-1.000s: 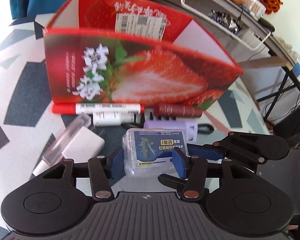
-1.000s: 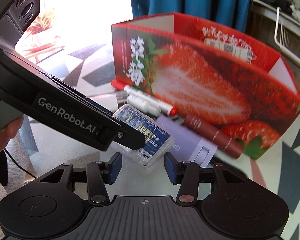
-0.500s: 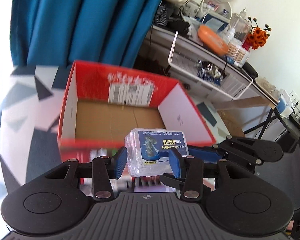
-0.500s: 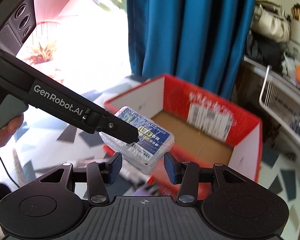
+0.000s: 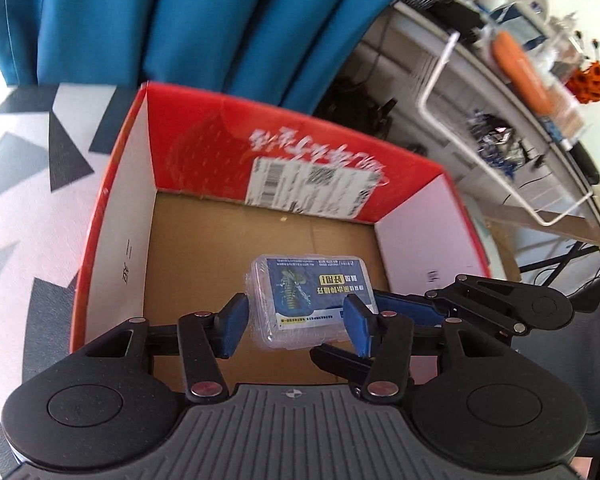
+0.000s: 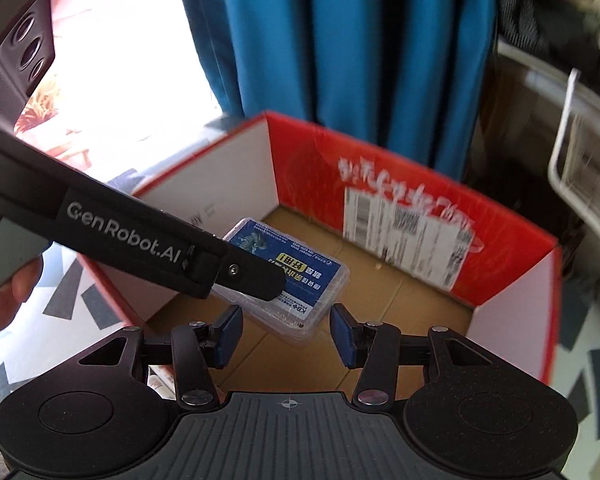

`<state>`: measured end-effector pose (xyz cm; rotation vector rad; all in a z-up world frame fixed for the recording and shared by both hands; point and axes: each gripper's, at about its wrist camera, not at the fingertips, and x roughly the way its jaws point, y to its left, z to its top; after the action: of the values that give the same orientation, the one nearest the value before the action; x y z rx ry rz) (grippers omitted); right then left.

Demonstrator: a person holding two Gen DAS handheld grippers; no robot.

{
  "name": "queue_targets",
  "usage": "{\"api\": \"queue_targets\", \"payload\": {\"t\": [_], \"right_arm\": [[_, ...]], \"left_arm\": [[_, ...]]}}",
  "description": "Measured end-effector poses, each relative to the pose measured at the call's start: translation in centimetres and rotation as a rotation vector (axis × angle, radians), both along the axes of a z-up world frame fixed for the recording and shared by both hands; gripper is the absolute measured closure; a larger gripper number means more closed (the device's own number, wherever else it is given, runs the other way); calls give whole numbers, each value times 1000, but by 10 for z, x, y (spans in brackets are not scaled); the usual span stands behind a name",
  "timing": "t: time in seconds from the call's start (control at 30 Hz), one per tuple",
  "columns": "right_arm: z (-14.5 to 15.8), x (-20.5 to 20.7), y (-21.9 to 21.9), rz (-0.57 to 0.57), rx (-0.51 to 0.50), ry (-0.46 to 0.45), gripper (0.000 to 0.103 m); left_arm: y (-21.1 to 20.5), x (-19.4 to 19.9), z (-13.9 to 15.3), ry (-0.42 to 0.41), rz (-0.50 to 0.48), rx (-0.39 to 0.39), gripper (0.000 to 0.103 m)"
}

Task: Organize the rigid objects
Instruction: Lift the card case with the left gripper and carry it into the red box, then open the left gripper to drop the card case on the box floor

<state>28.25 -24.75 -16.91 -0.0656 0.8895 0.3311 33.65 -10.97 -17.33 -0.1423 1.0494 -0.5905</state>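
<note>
1. The box [image 5: 404, 168] is red outside, white on its side walls and brown on the bottom.
2. The little clear case [image 5: 308, 300] has a blue label with yellow on it.
3. The curtain [image 5: 180, 20] is blue.
4. The worktop [image 5: 28, 184] is white with dark grey triangles.
5. The gripper pads [image 5: 234, 324] are blue on black arms.

Blurred label [image 5: 312, 188] text on the red box's [image 5: 120, 216] far wall, unreadable; shelf clutter [image 5: 496, 140] smeared.
</note>
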Motion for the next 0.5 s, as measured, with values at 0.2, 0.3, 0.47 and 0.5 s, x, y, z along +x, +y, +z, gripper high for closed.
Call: {"api": "queue_targets", "payload": {"t": [0.2, 0.3, 0.47, 0.5], "right_arm": [[-18, 27, -5, -22, 26, 99, 59], [-19, 33, -7, -43, 33, 114, 61], [-22, 39, -7, -82, 2, 145, 61], [-21, 39, -8, -89, 3, 146, 59]], "left_arm": [[-1, 13, -19, 52, 0, 33, 48], [-6, 19, -27, 64, 4, 54, 50], [-12, 19, -28, 56, -14, 61, 50], [-12, 18, -28, 48, -16, 66, 50]]}}
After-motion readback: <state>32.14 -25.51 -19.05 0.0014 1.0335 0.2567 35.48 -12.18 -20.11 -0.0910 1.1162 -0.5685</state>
